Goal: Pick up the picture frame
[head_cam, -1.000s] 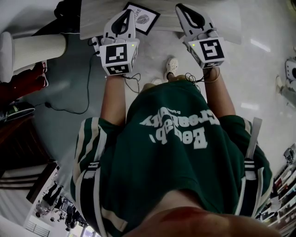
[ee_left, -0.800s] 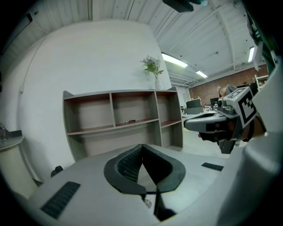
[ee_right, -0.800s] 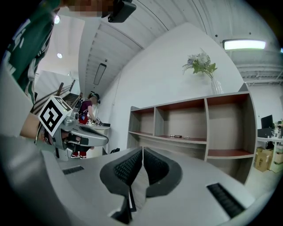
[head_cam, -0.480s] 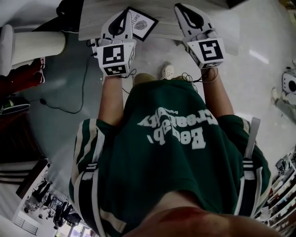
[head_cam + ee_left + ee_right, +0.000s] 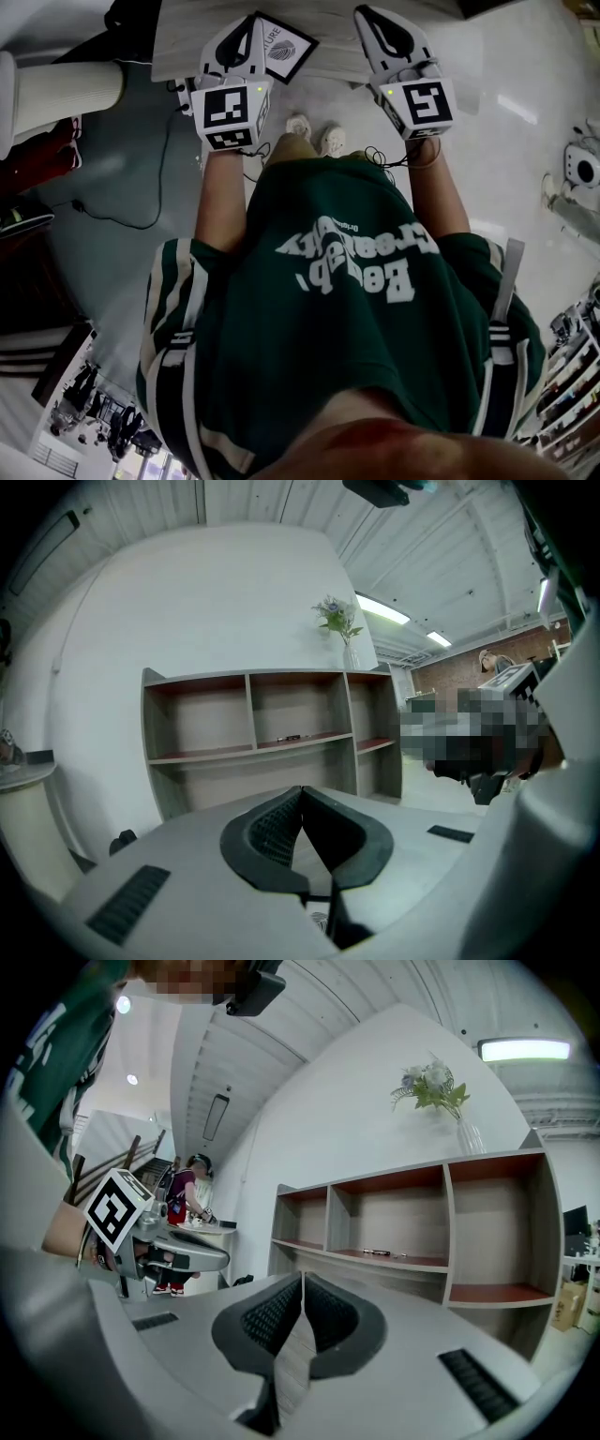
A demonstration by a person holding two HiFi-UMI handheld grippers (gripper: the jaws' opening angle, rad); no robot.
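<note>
The picture frame (image 5: 284, 47), black-edged with a white mat and a fingerprint-like print, lies flat on the pale wooden table (image 5: 469, 42) at the top of the head view. My left gripper (image 5: 249, 22) reaches over the table's near edge just left of the frame, its tip beside the frame's left edge. In its own view the left gripper (image 5: 301, 790) is shut with nothing between the pads. My right gripper (image 5: 366, 14) hovers over the table to the right of the frame, apart from it. The right gripper (image 5: 302, 1277) is also shut and empty.
A grey open shelf unit (image 5: 272, 733) stands ahead with a vase of flowers (image 5: 339, 630) on top. A white cylinder (image 5: 56, 94) and a black floor cable (image 5: 141, 202) lie to the left. A person (image 5: 186, 1192) stands at a far counter.
The person's feet have stepped up toward the table. The left gripper has drifted a little to the left. Both grippers stay shut.
</note>
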